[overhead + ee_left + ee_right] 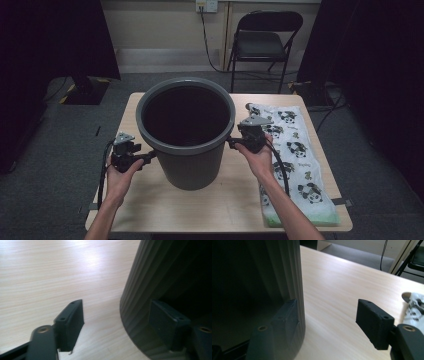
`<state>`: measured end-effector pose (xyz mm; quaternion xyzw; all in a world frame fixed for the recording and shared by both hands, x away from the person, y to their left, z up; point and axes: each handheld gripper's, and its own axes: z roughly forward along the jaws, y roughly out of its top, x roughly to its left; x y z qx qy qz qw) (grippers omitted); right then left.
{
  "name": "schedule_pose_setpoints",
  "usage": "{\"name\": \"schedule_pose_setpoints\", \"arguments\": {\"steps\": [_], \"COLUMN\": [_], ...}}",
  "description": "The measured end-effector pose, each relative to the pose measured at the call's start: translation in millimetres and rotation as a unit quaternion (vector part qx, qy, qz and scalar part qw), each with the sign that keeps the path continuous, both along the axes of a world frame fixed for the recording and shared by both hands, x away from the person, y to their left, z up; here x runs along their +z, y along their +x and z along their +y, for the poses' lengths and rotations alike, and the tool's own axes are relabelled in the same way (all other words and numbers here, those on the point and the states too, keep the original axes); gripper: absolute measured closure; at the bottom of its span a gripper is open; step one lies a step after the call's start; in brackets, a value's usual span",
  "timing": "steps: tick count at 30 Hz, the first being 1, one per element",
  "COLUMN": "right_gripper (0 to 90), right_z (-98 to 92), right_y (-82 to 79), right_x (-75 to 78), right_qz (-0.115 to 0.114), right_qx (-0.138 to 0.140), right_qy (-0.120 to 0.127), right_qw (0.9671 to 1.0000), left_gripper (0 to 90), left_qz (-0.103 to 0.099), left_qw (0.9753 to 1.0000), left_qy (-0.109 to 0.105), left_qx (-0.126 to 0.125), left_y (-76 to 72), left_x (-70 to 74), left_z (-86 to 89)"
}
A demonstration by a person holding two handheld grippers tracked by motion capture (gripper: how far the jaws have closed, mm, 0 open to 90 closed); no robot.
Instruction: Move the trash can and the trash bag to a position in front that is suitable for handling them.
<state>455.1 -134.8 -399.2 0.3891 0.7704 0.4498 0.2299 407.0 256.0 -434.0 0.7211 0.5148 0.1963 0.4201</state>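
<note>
High view: the big round dark grey plastic bucket (pixel 186 131) stands on the pale wooden table (pixel 150 205). Left gripper (pixel 149 158) and right gripper (pixel 231 142) touch its sides, both jaws wide apart.

Bucket (pixel 186 131): dark grey plastic, matt, its outer wall finely ribbed. Table (pixel 210 200): pale wood-grain top, smooth, with a soft sheen under the light. Panda-print bag (pixel 295 160): thin, slightly glossy, probably plastic film. Left gripper (pixel 116 322) and right gripper (pixel 332 322): black matt jaws, seemingly plastic, with brass-coloured metal fasteners.
</note>
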Motion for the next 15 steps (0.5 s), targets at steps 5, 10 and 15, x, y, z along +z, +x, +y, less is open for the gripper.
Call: {"name": "schedule_pose_setpoints", "arguments": {"steps": [5, 10, 15], "right_gripper": [35.6, 40.4, 41.4], "right_z": [1.1, 0.1, -5.7], "right_y": [2.5, -3.1, -11.1], "right_x": [0.6, -1.9, -4.3], "right_qz": [-0.006, -0.015, -0.012], "right_qx": [-0.006, -0.003, -0.003], "right_qy": [0.000, 0.003, 0.003], "right_qw": [1.0000, 0.9999, 0.9999], "left_gripper": [33.9, 43.8, 46.0], "left_qz": [0.002, -0.007, -0.009], "left_qw": [0.9998, 0.9998, 0.9995], "left_qy": [-0.018, -0.008, 0.000], "left_qx": [-0.006, -0.019, -0.031], "left_y": [2.0, -2.6, -6.0], "left_x": [-1.8, -1.6, -0.3], "left_z": [0.5, -4.3, -9.2]}}
